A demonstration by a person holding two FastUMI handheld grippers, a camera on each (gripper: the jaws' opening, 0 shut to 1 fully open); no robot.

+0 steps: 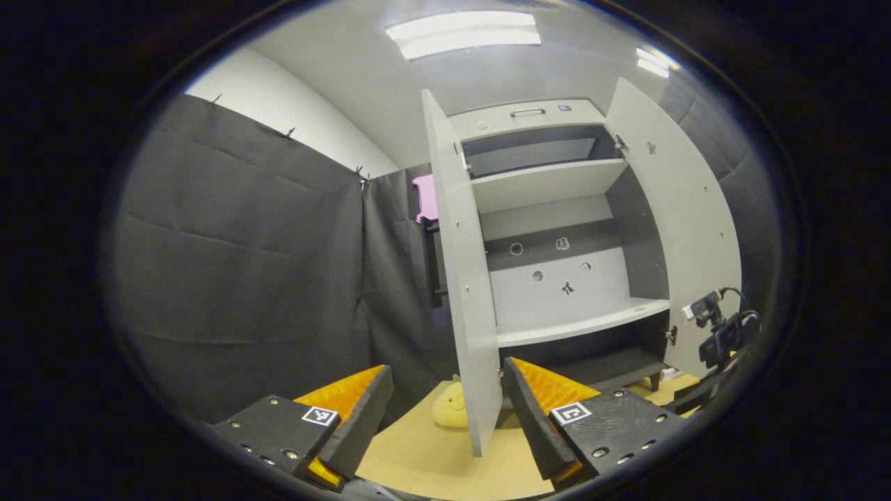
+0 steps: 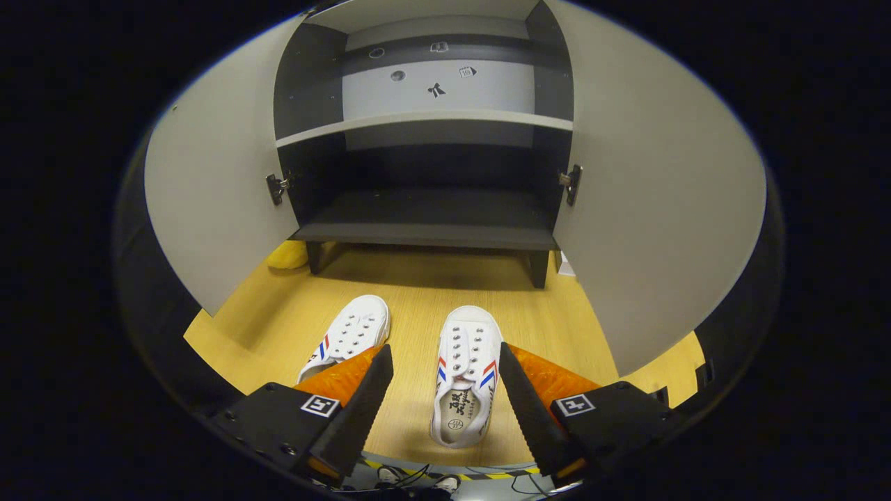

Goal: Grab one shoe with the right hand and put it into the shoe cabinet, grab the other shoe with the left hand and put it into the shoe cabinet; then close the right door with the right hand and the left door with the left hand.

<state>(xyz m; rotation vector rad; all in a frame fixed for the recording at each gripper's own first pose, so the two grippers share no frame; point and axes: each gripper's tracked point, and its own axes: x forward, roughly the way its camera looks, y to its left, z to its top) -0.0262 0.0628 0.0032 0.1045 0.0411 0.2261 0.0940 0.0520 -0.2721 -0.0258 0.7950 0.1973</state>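
Two white shoes sit on the wood floor (image 2: 418, 278) in front of you. Your right gripper (image 2: 445, 369) hangs wide open over the right shoe (image 2: 465, 376); the left shoe (image 2: 348, 334) lies just beside it. Your left gripper (image 1: 445, 390) is wide open too, holding nothing. Farther back, the shoe cabinet (image 2: 428, 216) stands with both doors open.

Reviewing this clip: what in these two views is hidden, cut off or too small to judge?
- Left shoe, right gripper view: heel hidden behind the right gripper finger.
- Yellow object, left gripper view: partly hidden by the left door; what it is stays unclear.
- Cabinet bottom shelf, right gripper view: back is dark, contents there unreadable.
- Pink object, left gripper view: cut off by the left door.
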